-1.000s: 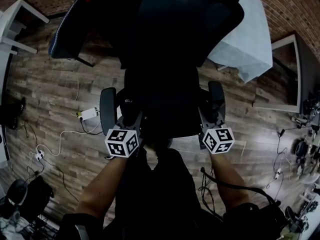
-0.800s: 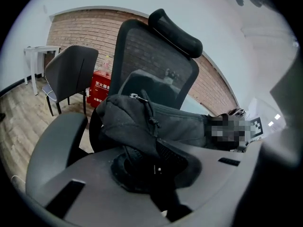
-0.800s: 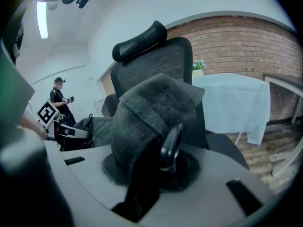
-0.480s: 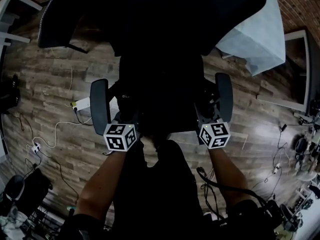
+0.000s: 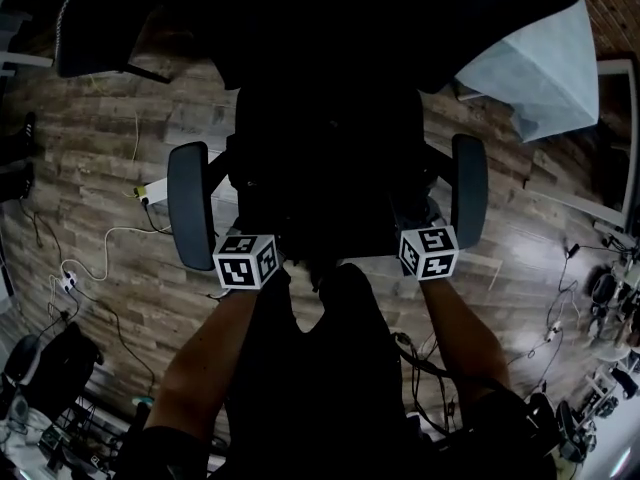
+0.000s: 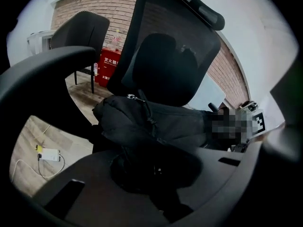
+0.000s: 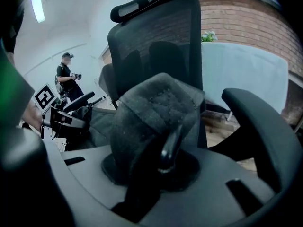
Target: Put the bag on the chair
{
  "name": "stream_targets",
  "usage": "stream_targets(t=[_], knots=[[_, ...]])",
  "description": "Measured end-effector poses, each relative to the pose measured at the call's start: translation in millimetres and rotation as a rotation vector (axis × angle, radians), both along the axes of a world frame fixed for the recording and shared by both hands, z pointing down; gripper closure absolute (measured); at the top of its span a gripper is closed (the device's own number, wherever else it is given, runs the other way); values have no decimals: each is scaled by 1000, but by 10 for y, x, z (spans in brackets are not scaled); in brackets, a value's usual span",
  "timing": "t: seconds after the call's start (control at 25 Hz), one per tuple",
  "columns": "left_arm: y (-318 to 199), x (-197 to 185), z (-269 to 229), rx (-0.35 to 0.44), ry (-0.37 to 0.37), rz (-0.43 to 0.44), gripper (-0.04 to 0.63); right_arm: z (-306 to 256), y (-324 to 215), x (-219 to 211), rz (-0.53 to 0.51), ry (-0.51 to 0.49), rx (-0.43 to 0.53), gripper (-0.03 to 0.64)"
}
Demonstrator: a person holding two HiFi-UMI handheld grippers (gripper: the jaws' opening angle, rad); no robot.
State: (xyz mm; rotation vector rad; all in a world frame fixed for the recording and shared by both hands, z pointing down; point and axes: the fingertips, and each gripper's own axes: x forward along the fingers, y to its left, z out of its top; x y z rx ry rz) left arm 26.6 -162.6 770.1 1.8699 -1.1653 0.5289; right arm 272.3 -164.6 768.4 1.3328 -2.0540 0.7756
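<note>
A black office chair stands in front of me, its armrests [image 5: 190, 203] either side of the seat and its mesh backrest [image 6: 175, 46] upright behind. The black bag [image 5: 325, 203] hangs low over the seat between both grippers. My left gripper [image 5: 250, 253] is shut on the bag's dark fabric [image 6: 142, 122], and its jaws [image 6: 151, 174] are buried in the folds. My right gripper [image 5: 425, 246] is shut on a padded grey-black part of the bag [image 7: 156, 108], close to the right armrest [image 7: 265, 126]. In the head view the bag and the seat merge into one dark mass.
A white-covered table [image 5: 530, 68] stands at the far right beside a brick wall. A second dark chair [image 6: 80, 32] and a red box [image 6: 108, 65] are at the far left. A power strip [image 5: 150, 190] and cables lie on the wooden floor. A person [image 7: 66, 74] stands in the background.
Both grippers have moved forward with the bag, from the seat's front edge to between the armrests. The chair now fills more of the head view.
</note>
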Motion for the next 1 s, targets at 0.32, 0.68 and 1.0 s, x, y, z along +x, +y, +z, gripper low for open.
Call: stream_targets(t=[0.32, 0.68, 1.0], knots=[[-30, -26, 268, -18, -17, -5, 546, 345, -42, -26, 8, 12, -36, 525], [-175, -18, 436, -32, -19, -3, 543, 561, -176, 11, 6, 33, -58, 517], [-260, -14, 615, -27, -78, 7, 511, 744, -286, 61, 12, 31, -76, 506]])
